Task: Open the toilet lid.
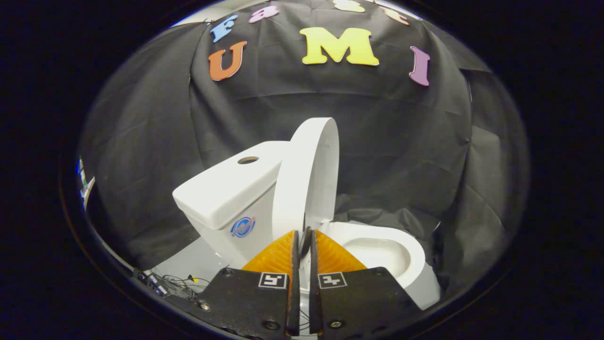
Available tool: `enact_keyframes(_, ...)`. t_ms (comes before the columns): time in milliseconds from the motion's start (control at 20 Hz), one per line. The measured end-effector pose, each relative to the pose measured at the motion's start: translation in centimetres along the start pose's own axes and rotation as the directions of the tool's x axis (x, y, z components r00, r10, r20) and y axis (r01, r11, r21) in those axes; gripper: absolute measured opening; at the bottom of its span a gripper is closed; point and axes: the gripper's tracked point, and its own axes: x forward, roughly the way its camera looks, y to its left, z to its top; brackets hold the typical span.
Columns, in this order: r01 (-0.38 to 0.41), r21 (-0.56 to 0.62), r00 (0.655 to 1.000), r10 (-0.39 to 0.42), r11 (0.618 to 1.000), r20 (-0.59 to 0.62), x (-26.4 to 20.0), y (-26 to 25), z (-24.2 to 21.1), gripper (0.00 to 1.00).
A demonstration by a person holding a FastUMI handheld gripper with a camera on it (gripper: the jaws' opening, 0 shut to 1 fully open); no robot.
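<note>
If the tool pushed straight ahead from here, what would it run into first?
Most likely the raised white plastic toilet lid: the tool is nearly shut, its tips at the lid's lower edge. Depth is unclear, so contact can't be confirmed.

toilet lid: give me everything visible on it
The toilet lid is white, glossy, plastic-looking, an oval seen nearly edge-on. It stands raised, almost upright, leaning back against the tank, hinged behind the open bowl. The claw sits at its lower edge, fingers nearly closed; whether they pinch it is unclear.

Light from above falls brightly on the white toilet, glossy highlights along its raised lid, while the black cloth wall behind stays dim, bulging with fisheye curvature farther out.
</note>
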Motion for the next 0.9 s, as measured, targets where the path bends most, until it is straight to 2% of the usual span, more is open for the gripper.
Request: enact_keyframes(900, -0.051, -0.068, 0.999, 0.052, 0.996, 0.011, 0.9, 4.6, 0.2, 0.11)
